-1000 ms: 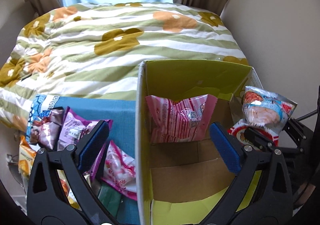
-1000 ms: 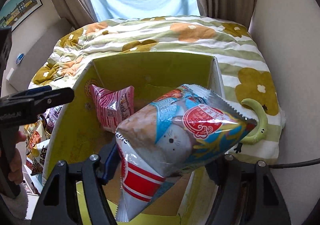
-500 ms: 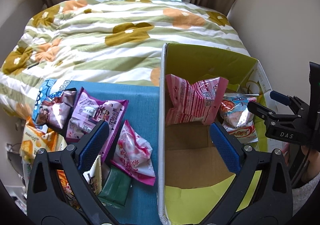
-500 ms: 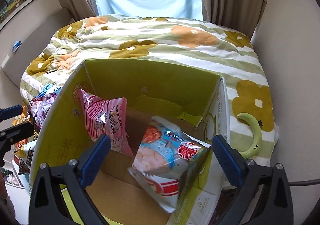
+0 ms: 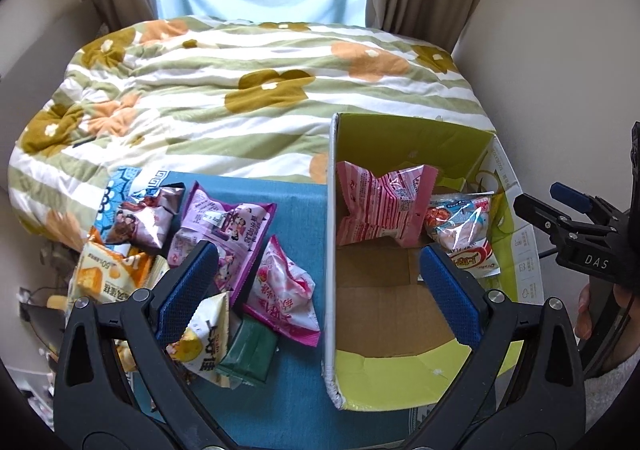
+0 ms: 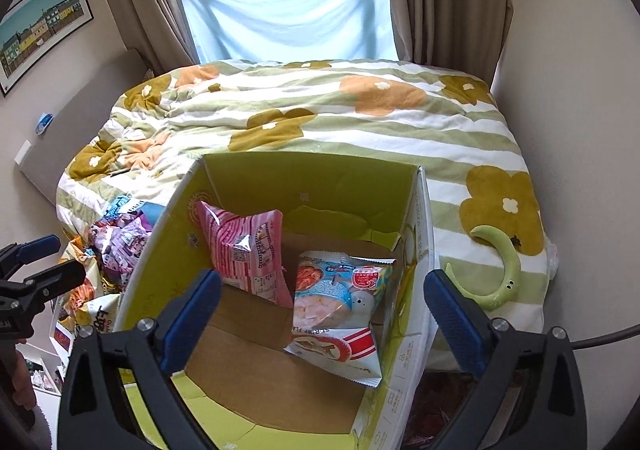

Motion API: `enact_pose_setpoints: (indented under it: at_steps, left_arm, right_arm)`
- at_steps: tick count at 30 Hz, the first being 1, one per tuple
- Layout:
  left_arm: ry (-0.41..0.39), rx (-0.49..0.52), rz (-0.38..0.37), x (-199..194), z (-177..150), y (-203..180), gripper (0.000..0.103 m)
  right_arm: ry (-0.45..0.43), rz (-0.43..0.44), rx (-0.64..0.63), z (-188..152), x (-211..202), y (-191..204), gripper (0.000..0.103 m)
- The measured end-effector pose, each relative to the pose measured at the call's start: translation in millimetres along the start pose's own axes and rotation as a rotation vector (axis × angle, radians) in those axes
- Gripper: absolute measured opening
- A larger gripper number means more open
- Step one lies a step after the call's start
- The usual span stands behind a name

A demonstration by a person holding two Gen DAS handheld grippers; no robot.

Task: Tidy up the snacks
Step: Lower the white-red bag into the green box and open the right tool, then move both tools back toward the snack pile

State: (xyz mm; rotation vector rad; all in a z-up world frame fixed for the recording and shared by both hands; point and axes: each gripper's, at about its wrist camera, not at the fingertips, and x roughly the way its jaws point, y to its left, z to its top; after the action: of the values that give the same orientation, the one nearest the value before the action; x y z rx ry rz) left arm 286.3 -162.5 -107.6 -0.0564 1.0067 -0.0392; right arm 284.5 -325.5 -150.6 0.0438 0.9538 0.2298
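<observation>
An open cardboard box (image 5: 412,138) (image 6: 312,174) with yellow-green inside stands on the bed. In it a pink striped snack bag (image 5: 380,206) (image 6: 244,246) leans upright at the back left, and a blue, red and white bag (image 5: 460,230) (image 6: 340,302) lies beside it on the right. Several loose snack bags (image 5: 224,234) lie on a blue mat (image 5: 296,206) left of the box. My left gripper (image 5: 316,290) is open and empty above the box's left wall. My right gripper (image 6: 324,314) is open and empty above the box; it also shows at the right edge of the left wrist view (image 5: 568,210).
A striped floral duvet (image 6: 320,118) covers the bed behind the box. A green crescent-shaped object (image 6: 500,274) lies on the duvet right of the box. A wall (image 6: 580,130) runs close along the right. Curtains and a window stand at the back.
My right gripper opened and let the blue, red and white bag drop into the box, then drew back. My left gripper drew back and shifted left, showing more of the loose snacks.
</observation>
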Motion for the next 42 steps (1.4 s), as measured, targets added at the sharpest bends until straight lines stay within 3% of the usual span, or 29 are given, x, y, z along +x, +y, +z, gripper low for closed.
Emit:
enact_pose_setpoints:
  at_steps: [10, 17, 24, 33, 42]
  left_arm:
    - [-0.085, -0.004, -0.01, -62.2, -22.1, 55.5, 0.1]
    - [-0.108, 0.033, -0.028, -94.7, -46.5, 128.9, 0.1]
    - [-0.079, 0.044, -0.069, -108.6, -71.7, 209.3, 0.1]
    - [0.02, 0.089, -0.128, -80.9, -103.7, 266.4, 0.1]
    - [0.129, 0.093, -0.193, -13.7, -127.3, 250.3, 0.1]
  right_arm:
    - [-0.108, 0.061, 0.015, -7.1, -57.3, 43.5, 0.101]
    - [-0.172, 0.055, 0.053, -29.9, -80.6, 109.9, 0.101]
    - [-0.178, 0.044, 0.105, -61.0, -83.2, 188.7, 0.101]
    - [-0.138, 0.095, 0.089, -93.6, -57.3, 268.5, 0.101]
    - [-0.037, 0.144, -0.113, -99.0, -4.2, 292.8, 0.101]
